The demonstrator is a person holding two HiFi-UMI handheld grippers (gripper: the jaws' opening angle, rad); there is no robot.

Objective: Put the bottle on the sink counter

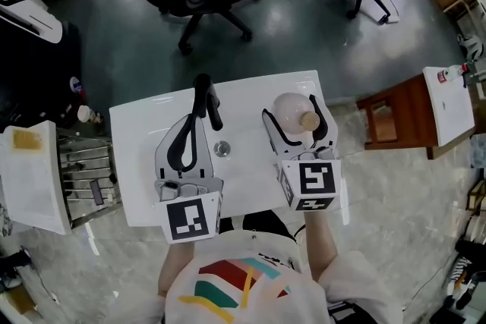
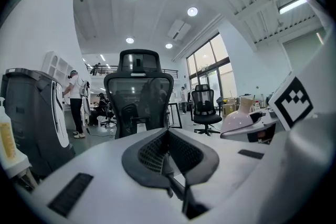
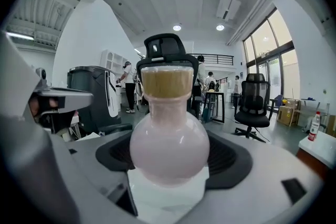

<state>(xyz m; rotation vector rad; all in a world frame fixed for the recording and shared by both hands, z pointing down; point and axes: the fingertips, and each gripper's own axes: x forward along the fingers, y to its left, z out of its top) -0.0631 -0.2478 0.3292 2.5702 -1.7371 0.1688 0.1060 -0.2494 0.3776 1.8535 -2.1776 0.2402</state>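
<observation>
Jaws of the right gripper (image 1: 298, 117) are clasping the round belly of the one pink bottle (image 1: 288, 108). It is standing upright, its single cork (image 1: 309, 120) pointing up and its long axis vertical, over the right half of the white sink counter (image 1: 137, 163). I cannot tell whether its base is touching. The left gripper (image 1: 196, 125) is hanging empty, jaws pressed together, left of the one drain (image 1: 221, 149) and beside the one black faucet (image 1: 205, 96). The right hand is plainly the nearer of the two grippers.
</observation>
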